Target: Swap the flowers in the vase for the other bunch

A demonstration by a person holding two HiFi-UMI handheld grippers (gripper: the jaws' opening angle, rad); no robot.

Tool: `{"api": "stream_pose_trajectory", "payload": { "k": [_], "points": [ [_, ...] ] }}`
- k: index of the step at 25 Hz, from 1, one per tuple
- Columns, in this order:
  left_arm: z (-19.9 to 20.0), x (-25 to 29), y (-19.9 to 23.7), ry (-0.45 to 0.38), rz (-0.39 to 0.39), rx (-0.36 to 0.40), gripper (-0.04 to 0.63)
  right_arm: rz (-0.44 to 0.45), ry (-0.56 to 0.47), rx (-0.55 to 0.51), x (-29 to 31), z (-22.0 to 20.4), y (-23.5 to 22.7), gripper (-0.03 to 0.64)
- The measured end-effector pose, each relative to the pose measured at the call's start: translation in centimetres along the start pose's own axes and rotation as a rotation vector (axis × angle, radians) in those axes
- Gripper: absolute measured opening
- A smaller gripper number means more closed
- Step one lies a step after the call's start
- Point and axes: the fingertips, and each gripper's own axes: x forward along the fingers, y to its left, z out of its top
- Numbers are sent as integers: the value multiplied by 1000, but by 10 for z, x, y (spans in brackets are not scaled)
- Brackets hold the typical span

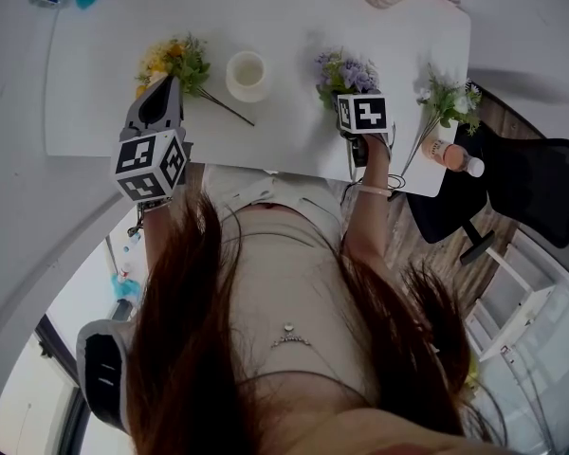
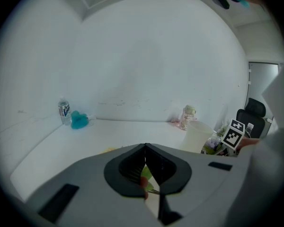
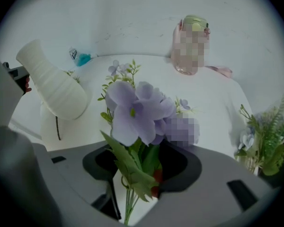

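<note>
On the white table (image 1: 284,27), the left gripper (image 2: 145,171) sits at the left with its jaws pressed together above the yellow bunch (image 1: 175,60). The right gripper (image 3: 142,174) gapes wide. The white vase (image 1: 247,74) stands between them. The purple bunch (image 3: 137,108), right of the vase, has its stems loose between those jaws.

The bare table (image 1: 284,27) behind the vase (image 1: 247,74) is open for a hand, but the vase stands between the yellow flowers (image 1: 175,62) and the purple flowers (image 1: 346,72), and a third bunch (image 1: 448,98) crowds the right edge.
</note>
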Motion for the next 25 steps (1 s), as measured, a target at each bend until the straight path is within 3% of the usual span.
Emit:
{"api": "stream_pose_trajectory", "payload": {
  "k": [7, 18, 25],
  "points": [
    [-2, -2, 6, 3, 16, -7, 5, -22, -4, -11, 4, 0, -5, 195],
    [4, -4, -2, -15, 2, 1, 4, -48, -72, 62, 0, 2, -9, 91],
    [-4, -20, -13, -18, 6, -3, 5, -47, -127, 80, -17, 6, -14, 83]
  ]
}}
